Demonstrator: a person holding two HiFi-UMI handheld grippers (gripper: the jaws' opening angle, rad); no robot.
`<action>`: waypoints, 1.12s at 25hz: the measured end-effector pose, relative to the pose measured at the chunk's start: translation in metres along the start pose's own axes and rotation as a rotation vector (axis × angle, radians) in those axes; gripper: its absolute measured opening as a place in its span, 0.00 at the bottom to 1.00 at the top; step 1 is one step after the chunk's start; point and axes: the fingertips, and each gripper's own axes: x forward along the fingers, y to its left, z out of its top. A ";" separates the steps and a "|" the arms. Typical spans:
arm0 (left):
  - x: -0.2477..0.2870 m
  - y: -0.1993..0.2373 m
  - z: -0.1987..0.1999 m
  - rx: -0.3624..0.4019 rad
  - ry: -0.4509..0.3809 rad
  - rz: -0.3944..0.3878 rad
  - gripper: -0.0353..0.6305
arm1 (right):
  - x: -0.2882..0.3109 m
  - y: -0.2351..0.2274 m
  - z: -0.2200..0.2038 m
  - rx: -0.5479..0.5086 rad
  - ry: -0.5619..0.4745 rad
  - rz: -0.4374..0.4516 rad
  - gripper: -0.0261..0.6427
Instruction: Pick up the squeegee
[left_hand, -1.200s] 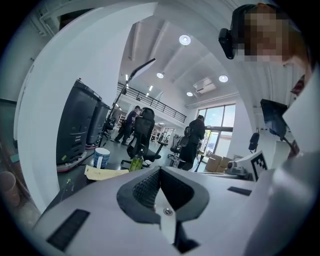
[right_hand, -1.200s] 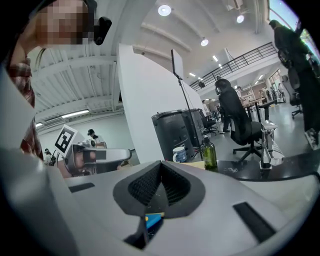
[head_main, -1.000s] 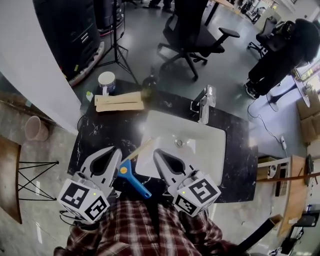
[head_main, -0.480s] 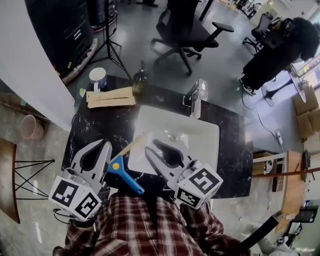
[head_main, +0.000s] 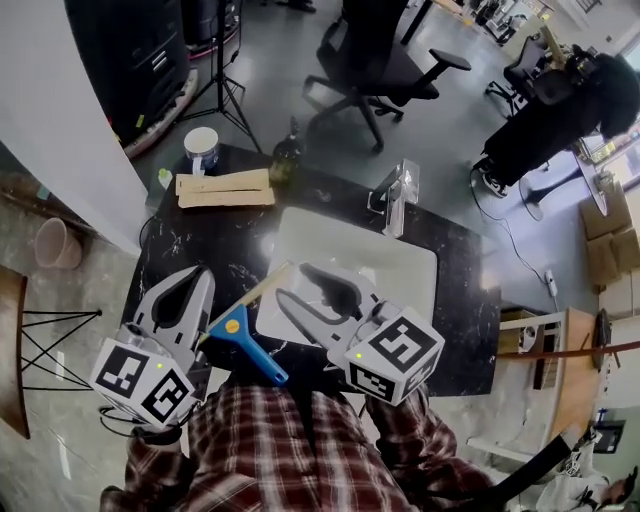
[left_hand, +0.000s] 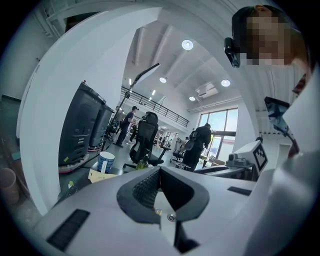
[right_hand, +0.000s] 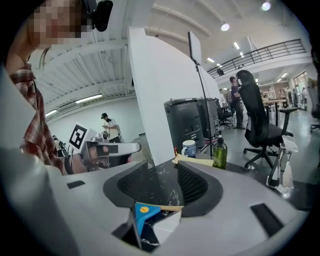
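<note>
The squeegee (head_main: 234, 328) has a blue handle and a tan blade. It lies on the black counter (head_main: 190, 250), its blade reaching over the sink's front left corner. My right gripper (head_main: 290, 283) points left toward the blade end. Its jaws have just been opening and stand open, with nothing pressed between the pads. In the right gripper view the squeegee (right_hand: 144, 216) shows low in the gap of the right gripper (right_hand: 162, 172), below the pads. My left gripper (head_main: 205, 273) hangs left of the squeegee, shut on nothing. The left gripper (left_hand: 160, 169) shows its pads meeting.
A white sink (head_main: 400, 270) with a faucet (head_main: 395, 200) fills the counter's middle. At the back left lie flat tan boards (head_main: 225, 188), with a cup (head_main: 202, 148) and a green bottle (head_main: 285, 155) nearby. An office chair (head_main: 380, 60) and a person (head_main: 560, 110) are beyond.
The right gripper's jaws have gone from shut to wide open, and it has turned a little toward the squeegee's blade. The squeegee and the left gripper stay where they were.
</note>
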 end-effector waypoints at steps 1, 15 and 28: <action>-0.002 0.003 -0.001 -0.002 -0.001 0.007 0.07 | 0.004 0.003 -0.004 -0.004 0.027 0.013 0.30; -0.031 0.024 -0.033 -0.093 0.008 0.096 0.07 | 0.049 0.055 -0.133 0.004 0.493 0.216 0.30; -0.053 0.040 -0.061 -0.197 -0.015 0.158 0.07 | 0.078 0.064 -0.198 -0.001 0.697 0.131 0.30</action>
